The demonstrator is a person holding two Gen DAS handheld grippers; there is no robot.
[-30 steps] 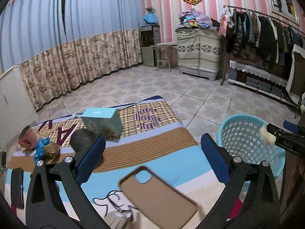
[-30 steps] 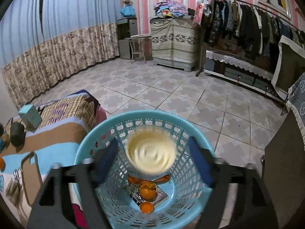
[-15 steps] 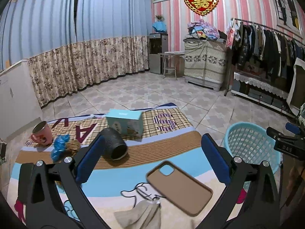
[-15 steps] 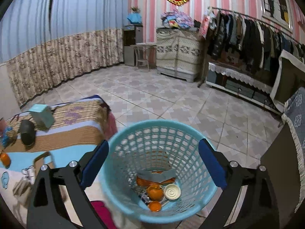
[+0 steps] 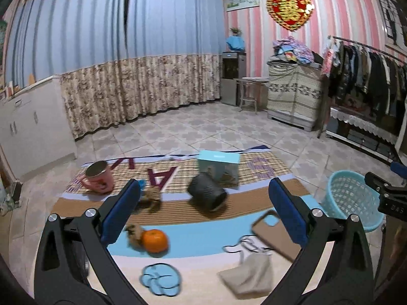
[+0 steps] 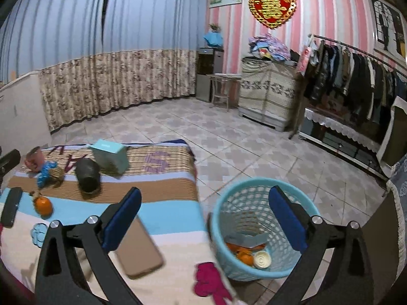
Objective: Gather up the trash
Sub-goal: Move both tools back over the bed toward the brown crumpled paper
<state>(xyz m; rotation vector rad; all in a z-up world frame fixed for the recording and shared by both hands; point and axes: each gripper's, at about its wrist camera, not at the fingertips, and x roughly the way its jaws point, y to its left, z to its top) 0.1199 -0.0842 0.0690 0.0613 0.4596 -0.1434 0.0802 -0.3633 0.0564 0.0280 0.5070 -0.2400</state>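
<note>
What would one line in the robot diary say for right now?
right gripper: open, empty, jaws just opened | left gripper: open, empty | cup: in basket | orange: on mat

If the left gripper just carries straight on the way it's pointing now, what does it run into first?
Most likely the dark ribbed cup lying on its side on the striped blanket. It sits about centred ahead of the open left gripper. Depth is unclear; the gripper tilts down, so it might meet blanket first.
</note>
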